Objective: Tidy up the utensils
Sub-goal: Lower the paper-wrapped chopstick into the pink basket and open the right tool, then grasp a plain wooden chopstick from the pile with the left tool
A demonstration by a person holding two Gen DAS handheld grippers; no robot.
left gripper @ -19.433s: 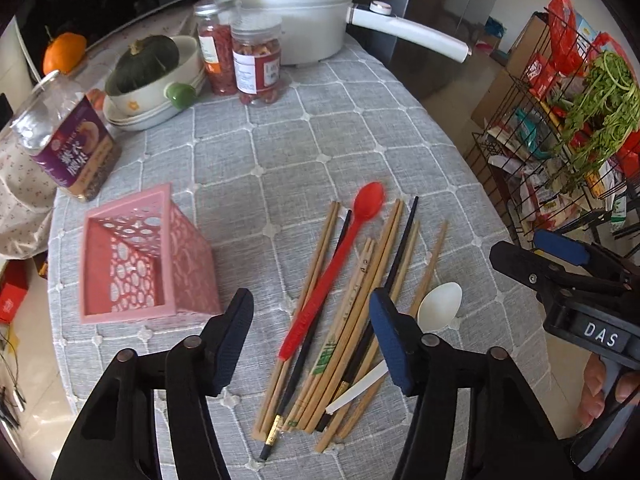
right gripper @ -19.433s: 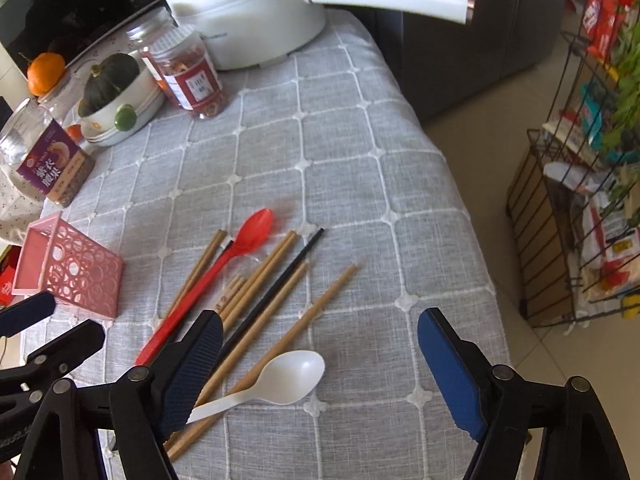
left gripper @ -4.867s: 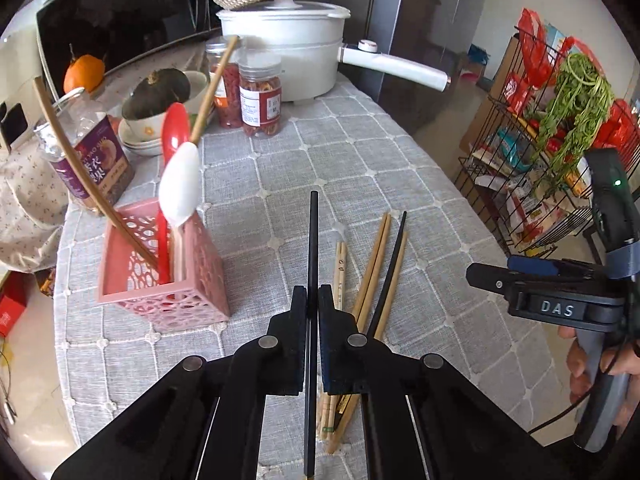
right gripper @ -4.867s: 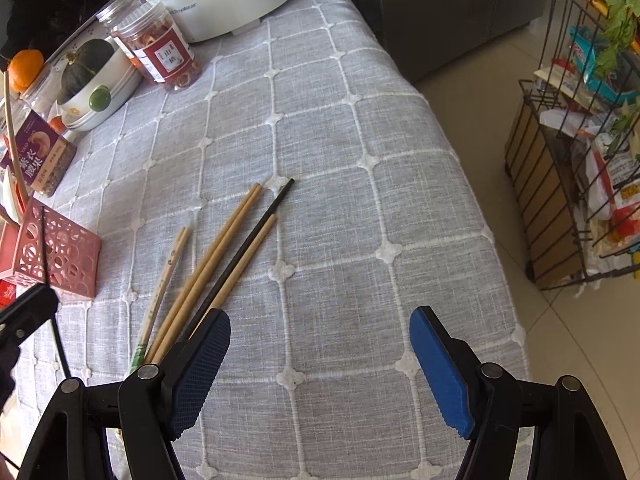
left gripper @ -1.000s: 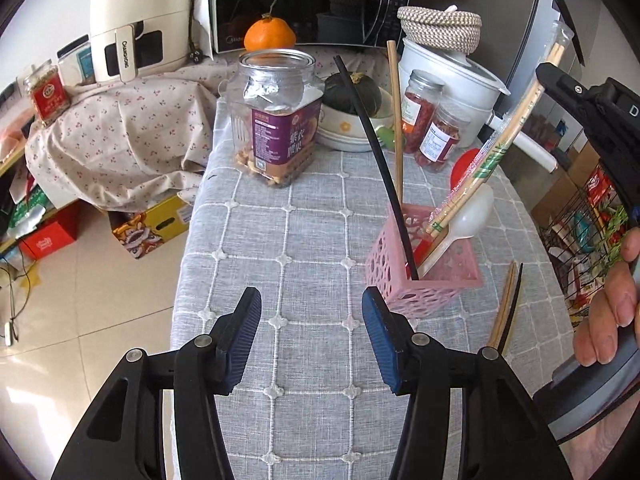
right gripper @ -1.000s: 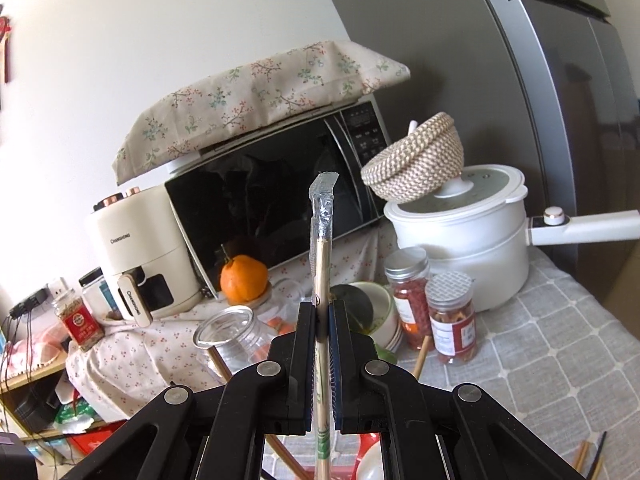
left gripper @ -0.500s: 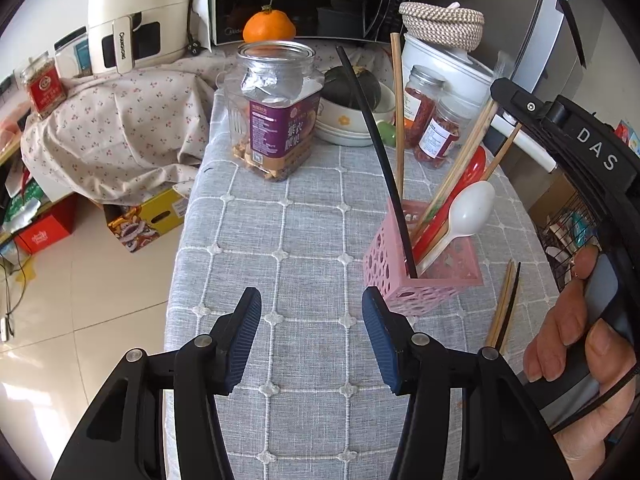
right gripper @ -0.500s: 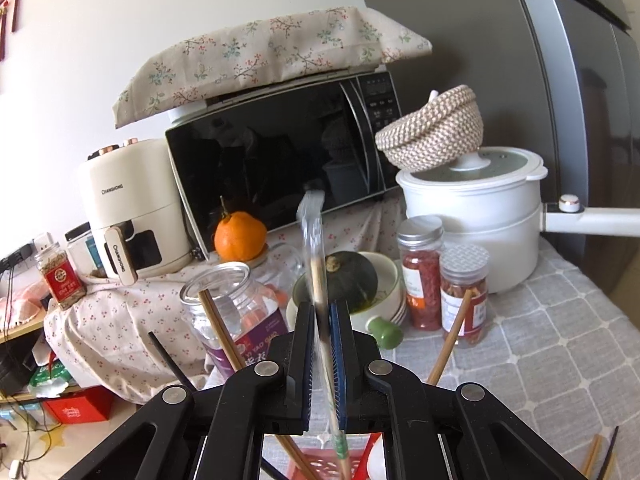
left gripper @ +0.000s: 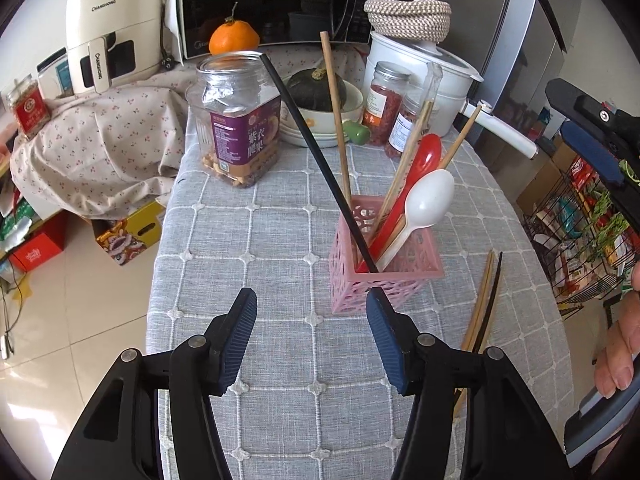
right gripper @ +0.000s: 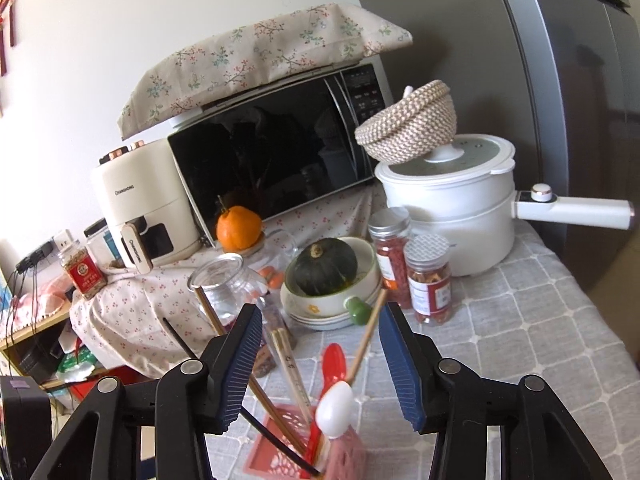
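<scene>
both grippers are black plastic frames with silver round screws at the joints. the left gripper (left gripper: 312, 340) and the right gripper (right gripper: 320, 364) carry ribbed dark blue pads (right gripper: 240, 364) on their fingers. a bare hand (left gripper: 618, 344) wraps a grey-blue grip.

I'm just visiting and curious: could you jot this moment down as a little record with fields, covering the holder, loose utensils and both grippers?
Holder: pink basket, upright on grey tablecloth
Inside: red spoon, white spoon, black chopstick, wooden chopsticks
Still loose: chopsticks lying right of basket
Left gripper: jaws opening, nothing between
Right gripper: above basket, jaws opening, gripping nothing
</scene>
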